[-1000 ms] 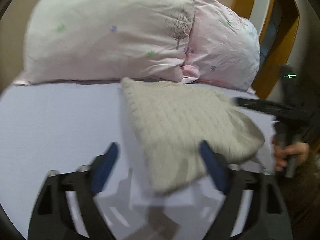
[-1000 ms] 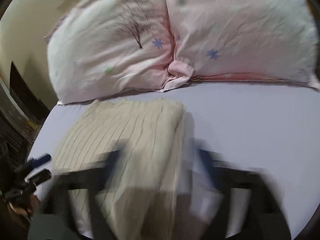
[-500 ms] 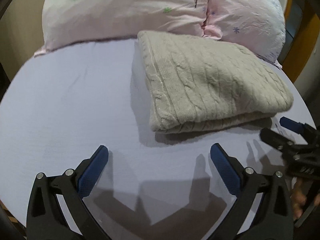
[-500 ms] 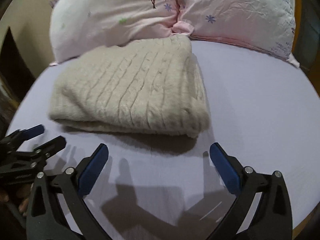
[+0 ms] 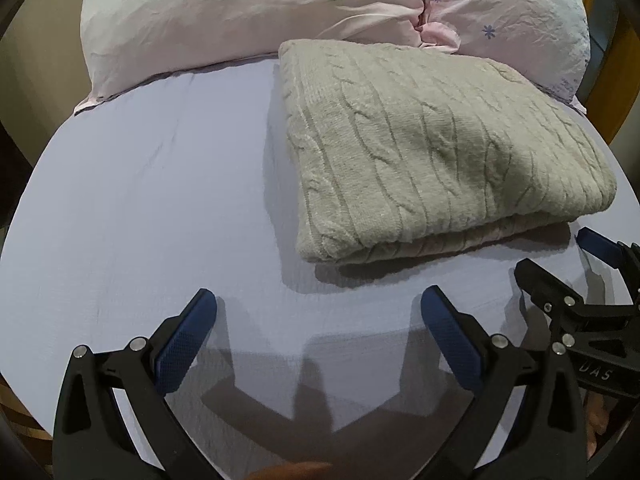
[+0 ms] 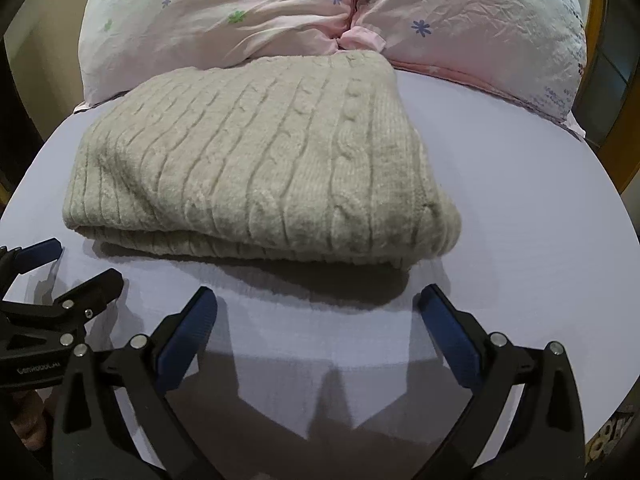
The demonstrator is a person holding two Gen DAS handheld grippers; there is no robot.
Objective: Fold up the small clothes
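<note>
A beige cable-knit sweater (image 5: 436, 152) lies folded in a thick rectangle on the lilac bed sheet (image 5: 140, 208), its far edge against the pillows. It also shows in the right wrist view (image 6: 256, 160). My left gripper (image 5: 318, 310) is open and empty, a little short of the sweater's near edge. My right gripper (image 6: 316, 308) is open and empty, also just short of the near edge. Each gripper shows in the other's view, the right gripper (image 5: 560, 264) at the right and the left gripper (image 6: 76, 268) at the left.
Two pale pink pillows (image 5: 248, 12) with small flower prints lean at the head of the bed, also in the right wrist view (image 6: 472, 24). A wooden frame (image 5: 624, 76) runs along the right side. The sheet (image 6: 540, 220) stretches out on both sides of the sweater.
Both grippers have pulled back toward the near edge of the bed and steadied. The sweater now lies flat and folded, no longer between the right gripper's fingers.
</note>
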